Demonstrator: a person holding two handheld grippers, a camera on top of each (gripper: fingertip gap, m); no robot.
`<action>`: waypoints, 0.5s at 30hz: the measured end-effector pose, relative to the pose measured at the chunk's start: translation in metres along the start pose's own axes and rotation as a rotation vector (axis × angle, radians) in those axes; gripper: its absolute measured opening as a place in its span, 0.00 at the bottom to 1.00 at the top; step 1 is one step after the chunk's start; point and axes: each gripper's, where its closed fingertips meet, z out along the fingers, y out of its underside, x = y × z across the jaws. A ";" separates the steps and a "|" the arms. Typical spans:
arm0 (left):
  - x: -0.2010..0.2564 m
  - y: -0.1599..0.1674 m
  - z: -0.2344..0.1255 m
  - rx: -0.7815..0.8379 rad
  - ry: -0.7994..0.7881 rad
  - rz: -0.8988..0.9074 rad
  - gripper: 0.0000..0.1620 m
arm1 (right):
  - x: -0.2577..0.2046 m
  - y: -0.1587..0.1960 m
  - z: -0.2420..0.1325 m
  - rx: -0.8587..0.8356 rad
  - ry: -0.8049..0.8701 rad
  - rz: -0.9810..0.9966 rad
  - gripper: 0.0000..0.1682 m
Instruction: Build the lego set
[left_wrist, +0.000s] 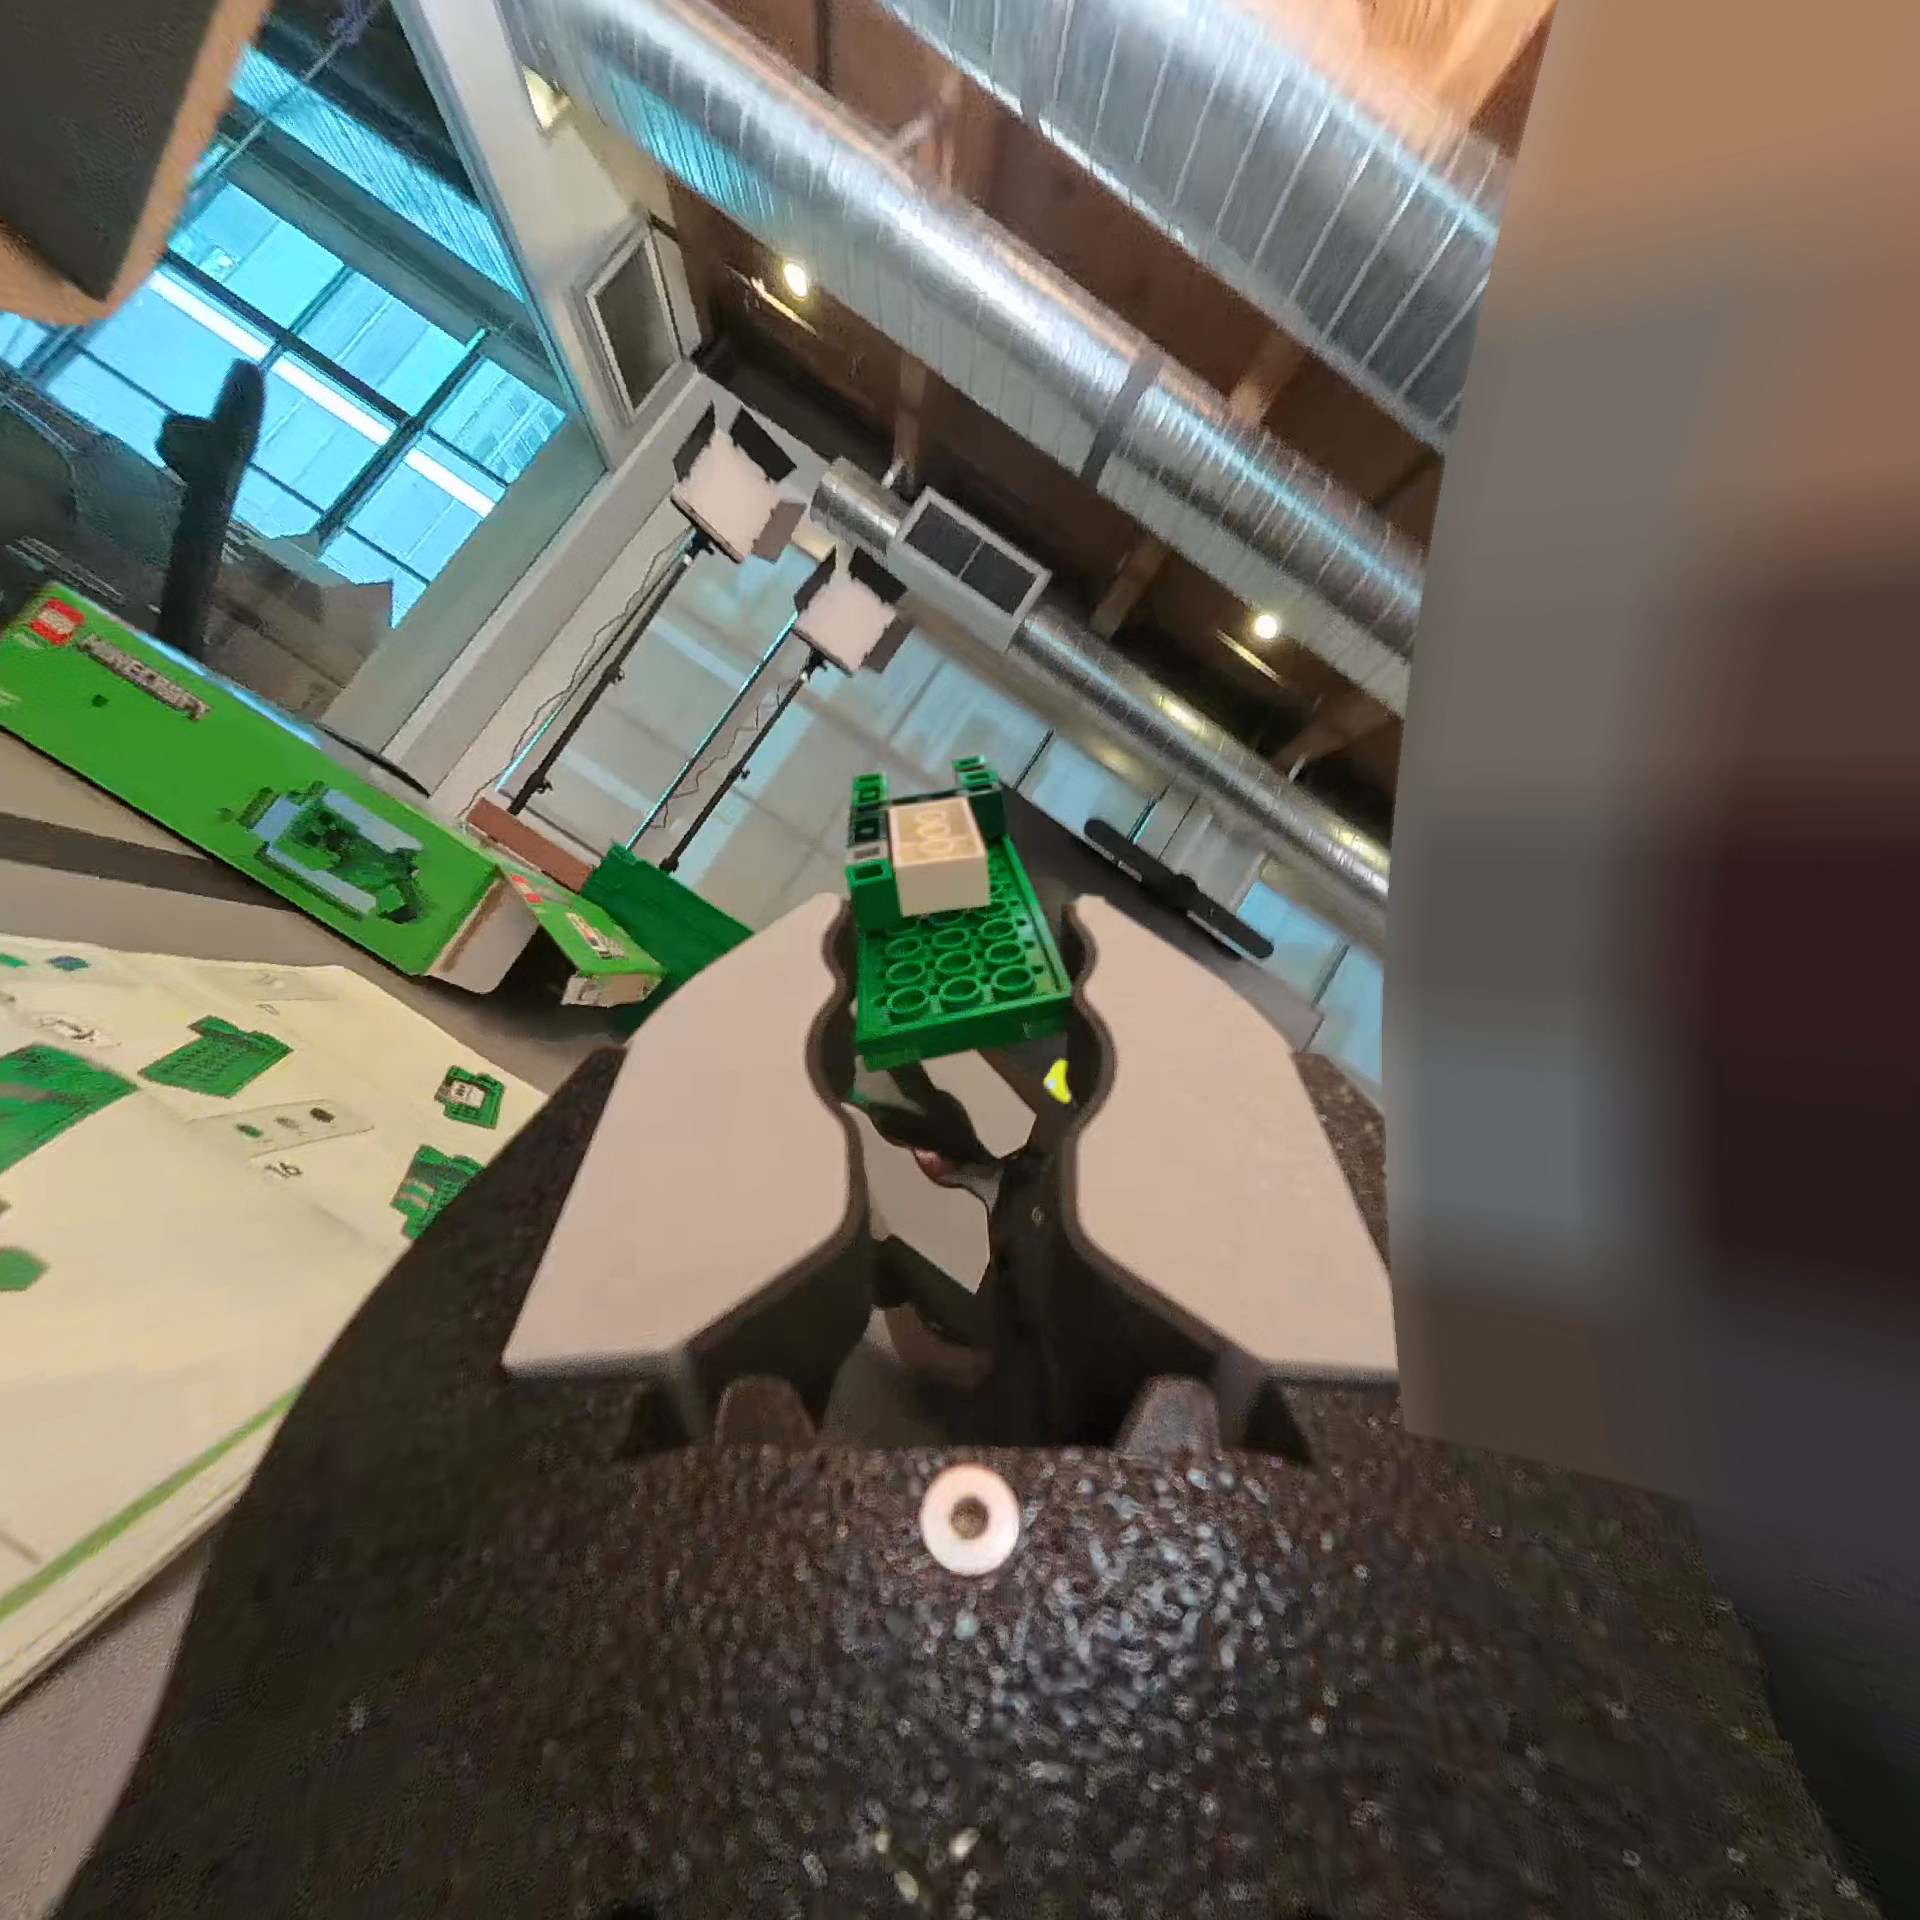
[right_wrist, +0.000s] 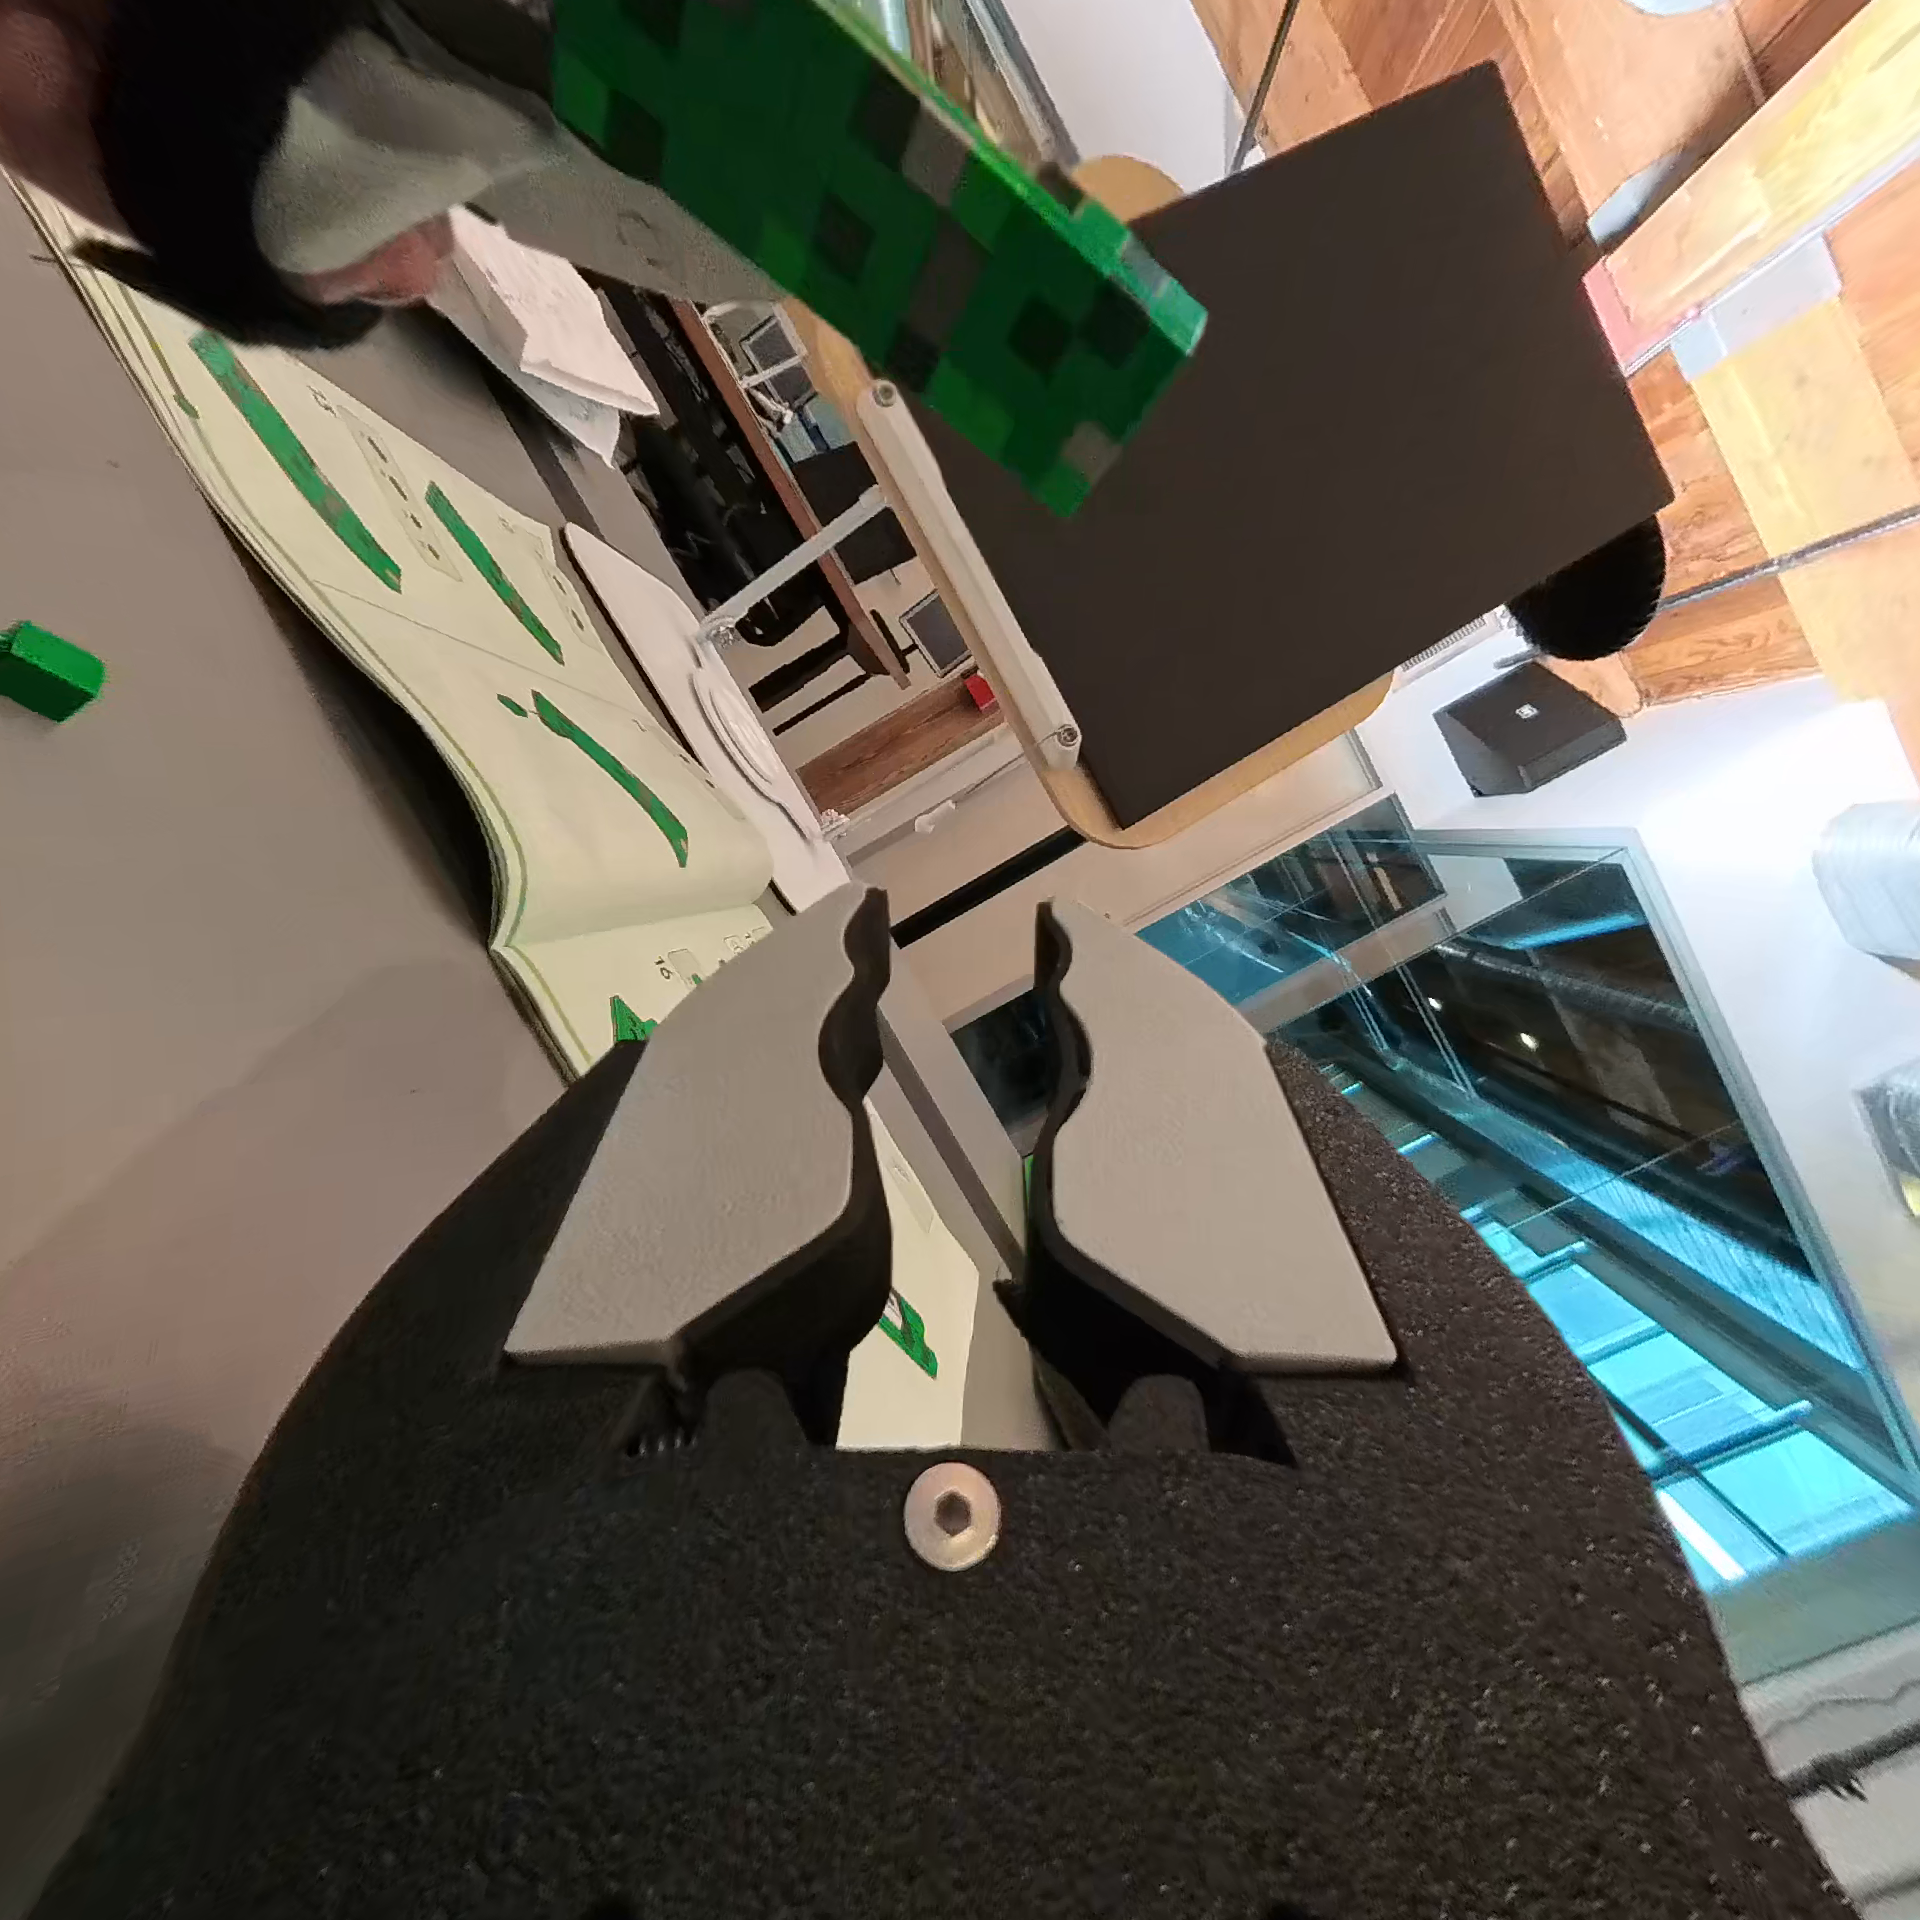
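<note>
In the left wrist view my left gripper is shut on a green Lego assembly, a studded plate with green walls and a tan brick on it, held up in the air. In the right wrist view my right gripper is open and empty, tilted above the table. A green pixel-patterned Lego panel shows at the top of that view, held by the other gripper's grey finger. A loose green brick lies on the grey table.
The open instruction booklet lies on the table and also shows in the right wrist view. A green Lego box and another green piece lie behind it. A black board with a wooden rim stands beyond. Some 12 cm of space lies between my two pairs of fingers.
</note>
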 end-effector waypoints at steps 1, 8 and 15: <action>-0.001 -0.003 -0.002 0.022 -0.004 -0.011 0.23 | 0.000 0.000 0.001 -0.001 -0.002 0.003 0.15; -0.013 -0.018 -0.011 0.132 -0.152 0.097 0.22 | -0.003 0.005 0.004 -0.015 -0.026 0.039 0.11; -0.022 -0.001 -0.010 -0.312 -0.612 1.122 0.23 | -0.003 0.010 0.005 -0.031 -0.033 0.073 0.10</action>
